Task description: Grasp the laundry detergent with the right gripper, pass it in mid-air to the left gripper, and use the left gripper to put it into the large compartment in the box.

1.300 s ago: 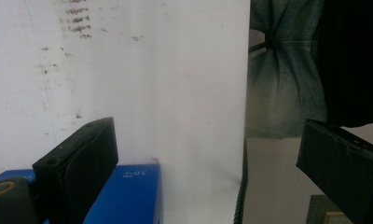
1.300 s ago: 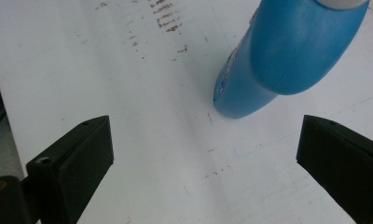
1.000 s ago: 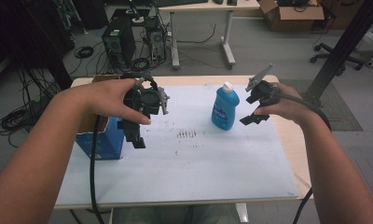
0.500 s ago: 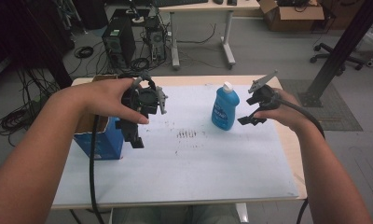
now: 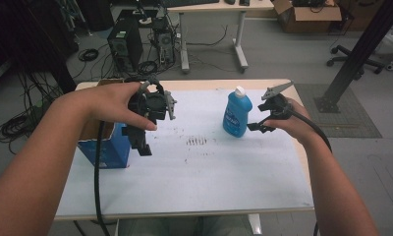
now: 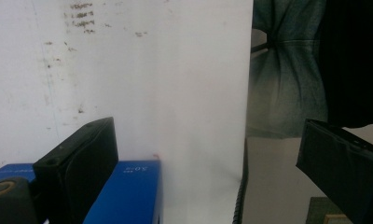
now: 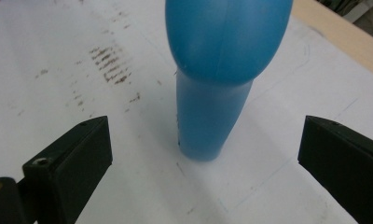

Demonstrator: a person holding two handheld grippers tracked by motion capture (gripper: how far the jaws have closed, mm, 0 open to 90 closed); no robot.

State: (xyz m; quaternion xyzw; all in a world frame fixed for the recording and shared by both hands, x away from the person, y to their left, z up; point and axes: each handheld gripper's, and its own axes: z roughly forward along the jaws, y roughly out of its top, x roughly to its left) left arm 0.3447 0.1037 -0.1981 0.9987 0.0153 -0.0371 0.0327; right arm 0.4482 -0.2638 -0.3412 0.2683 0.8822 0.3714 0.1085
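1. The right tool [image 5: 257,118] is held just beside the blue bottle [image 5: 237,116], on the bottle's right in the high view, with its jaws spread wide and nothing between them.
2. In the right gripper view the bottle [image 7: 217,70] stands ahead of the right tool [image 7: 203,163], in line with the gap between the two black jaws and not touching either one.
3. The bottle stands upright on the white sheet [image 5: 209,167] that covers the desk [image 5: 194,83], its white cap [image 5: 240,90] on top.
4. The left tool [image 5: 144,142] hangs well to the left of the bottle, pointing down, gripped from above by the person's left hand [image 5: 113,103].
5. In the left gripper view the left tool [image 6: 203,158] has its jaws wide apart and empty.
6. A blue box [image 5: 108,147] with an open top sits well left of the bottle, just beside the left tool; its blue edge [image 6: 124,191] shows next to one jaw in the left gripper view.
7. A patch of dark smudges [image 5: 197,141] marks the sheet between the box and the bottle, a little nearer the person than the bottle.
8. A black cable [image 5: 97,187] trails down from the left tool, and another [image 5: 315,132] runs back from the right tool along the person's right forearm.
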